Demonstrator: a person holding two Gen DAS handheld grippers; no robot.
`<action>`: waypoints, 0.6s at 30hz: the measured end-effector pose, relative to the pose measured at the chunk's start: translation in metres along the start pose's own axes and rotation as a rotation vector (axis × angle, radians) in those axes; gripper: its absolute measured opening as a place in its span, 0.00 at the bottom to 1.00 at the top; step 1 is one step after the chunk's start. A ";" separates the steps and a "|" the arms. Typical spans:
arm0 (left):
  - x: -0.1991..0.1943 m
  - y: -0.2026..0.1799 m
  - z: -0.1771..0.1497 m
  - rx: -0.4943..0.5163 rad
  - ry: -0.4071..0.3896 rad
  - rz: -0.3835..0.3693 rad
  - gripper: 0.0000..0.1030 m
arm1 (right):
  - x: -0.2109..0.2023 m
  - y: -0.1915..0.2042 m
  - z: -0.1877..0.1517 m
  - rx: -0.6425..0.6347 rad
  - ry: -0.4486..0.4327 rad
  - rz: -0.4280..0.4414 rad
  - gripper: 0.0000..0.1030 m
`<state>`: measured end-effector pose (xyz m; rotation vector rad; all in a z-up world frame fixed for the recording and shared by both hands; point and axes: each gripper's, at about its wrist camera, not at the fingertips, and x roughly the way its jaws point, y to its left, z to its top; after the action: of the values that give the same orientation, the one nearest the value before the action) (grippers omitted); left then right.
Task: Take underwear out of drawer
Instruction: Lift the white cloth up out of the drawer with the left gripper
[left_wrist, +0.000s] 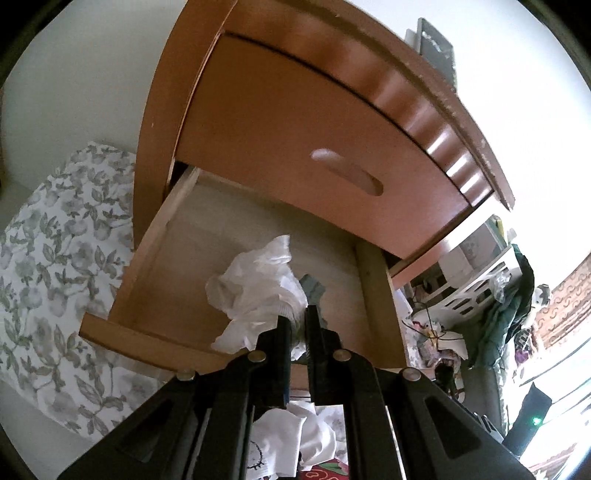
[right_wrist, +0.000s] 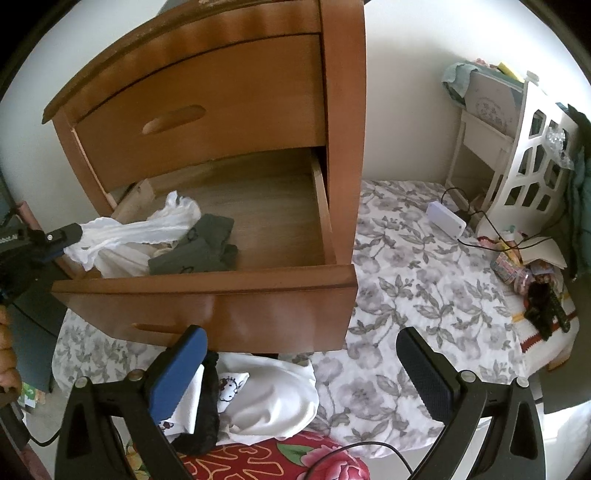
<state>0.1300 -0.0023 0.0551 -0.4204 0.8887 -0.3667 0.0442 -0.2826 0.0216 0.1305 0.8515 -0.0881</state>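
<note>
The lower drawer (right_wrist: 207, 282) of a wooden nightstand stands pulled out. In the right wrist view my left gripper (right_wrist: 62, 234) is at the drawer's left corner, shut on white underwear (right_wrist: 147, 225), which stretches from the drawer toward it. In the left wrist view the same white underwear (left_wrist: 258, 288) bunches at the closed tips of my left gripper (left_wrist: 297, 315). Grey-green underwear (right_wrist: 199, 247) lies folded on the drawer floor. My right gripper (right_wrist: 303, 369) hangs open in front of the drawer, above a pile of white and black garments (right_wrist: 266, 402) on the bed.
The upper drawer (right_wrist: 207, 110) is closed. A floral bedsheet (right_wrist: 424, 295) spreads to the right, with a white device and cable (right_wrist: 445, 218), a white cut-out shelf (right_wrist: 524, 147) and small clutter (right_wrist: 535, 288). A red floral cloth (right_wrist: 314, 458) lies nearest. A hand (right_wrist: 7, 362) shows at the left edge.
</note>
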 end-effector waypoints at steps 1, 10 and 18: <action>-0.003 -0.002 0.000 0.003 -0.006 -0.002 0.06 | -0.001 0.000 0.000 0.002 -0.002 0.001 1.00; -0.030 -0.016 0.006 0.036 -0.065 -0.036 0.06 | -0.006 -0.002 0.000 0.010 -0.013 0.005 1.00; -0.060 -0.029 0.008 0.068 -0.137 -0.082 0.06 | -0.013 -0.001 0.000 0.011 -0.025 0.010 1.00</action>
<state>0.0977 0.0026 0.1132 -0.4148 0.7251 -0.4376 0.0356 -0.2831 0.0310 0.1438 0.8258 -0.0846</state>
